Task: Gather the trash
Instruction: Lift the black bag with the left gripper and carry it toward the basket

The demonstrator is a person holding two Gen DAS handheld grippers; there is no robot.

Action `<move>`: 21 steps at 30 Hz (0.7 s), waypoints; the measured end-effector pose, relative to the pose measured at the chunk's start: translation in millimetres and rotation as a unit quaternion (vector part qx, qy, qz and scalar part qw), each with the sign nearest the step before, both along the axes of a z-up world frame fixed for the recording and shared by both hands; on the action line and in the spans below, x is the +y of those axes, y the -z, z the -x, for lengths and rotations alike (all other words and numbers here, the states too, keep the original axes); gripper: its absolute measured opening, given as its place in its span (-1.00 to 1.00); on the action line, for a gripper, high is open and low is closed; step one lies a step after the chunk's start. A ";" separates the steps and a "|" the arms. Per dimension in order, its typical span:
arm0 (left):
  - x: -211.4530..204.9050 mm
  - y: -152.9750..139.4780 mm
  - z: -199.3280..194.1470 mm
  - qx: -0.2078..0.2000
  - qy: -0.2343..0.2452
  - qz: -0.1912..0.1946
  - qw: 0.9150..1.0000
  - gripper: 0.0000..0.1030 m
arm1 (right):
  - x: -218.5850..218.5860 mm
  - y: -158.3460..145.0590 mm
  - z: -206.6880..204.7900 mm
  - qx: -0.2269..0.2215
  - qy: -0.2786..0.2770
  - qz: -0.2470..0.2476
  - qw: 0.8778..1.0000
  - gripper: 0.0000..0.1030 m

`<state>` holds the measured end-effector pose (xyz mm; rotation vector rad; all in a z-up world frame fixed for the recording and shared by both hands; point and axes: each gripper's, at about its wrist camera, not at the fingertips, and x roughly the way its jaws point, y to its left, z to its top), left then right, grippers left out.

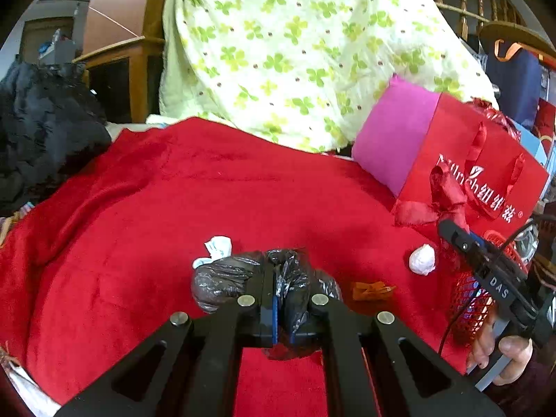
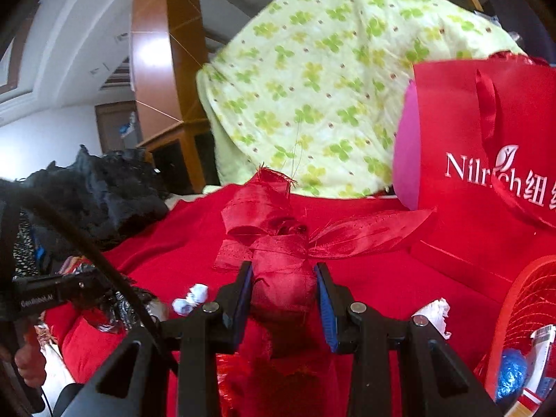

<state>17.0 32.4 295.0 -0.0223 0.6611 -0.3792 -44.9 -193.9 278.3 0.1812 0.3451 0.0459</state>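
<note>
Left gripper pinches crumpled black plastic bag above near red blanket; right gripper clamps red mesh basket's ribbon-wrapped handle, likely so the bag can drop in.

On the bed, a plastic bag sits near the front edge. A crumpled tissue lies just behind it, a paper wad to its right. A gift bag stands toward the right edge, a quilt behind.

right claw clamping red ribbon bundle; red blanket
</note>
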 end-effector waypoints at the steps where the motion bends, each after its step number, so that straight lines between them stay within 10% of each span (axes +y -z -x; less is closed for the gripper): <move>1: 1.5 -4.0 4.4 -0.004 -0.003 0.001 1.000 -0.91 | 1.5 -1.6 3.9 -0.003 -0.003 -0.002 1.000 -0.28; 21: -13.2 -42.3 59.0 -0.066 -0.017 -0.045 0.997 -0.91 | -15.0 2.3 82.4 -0.032 0.034 -0.036 0.998 -0.28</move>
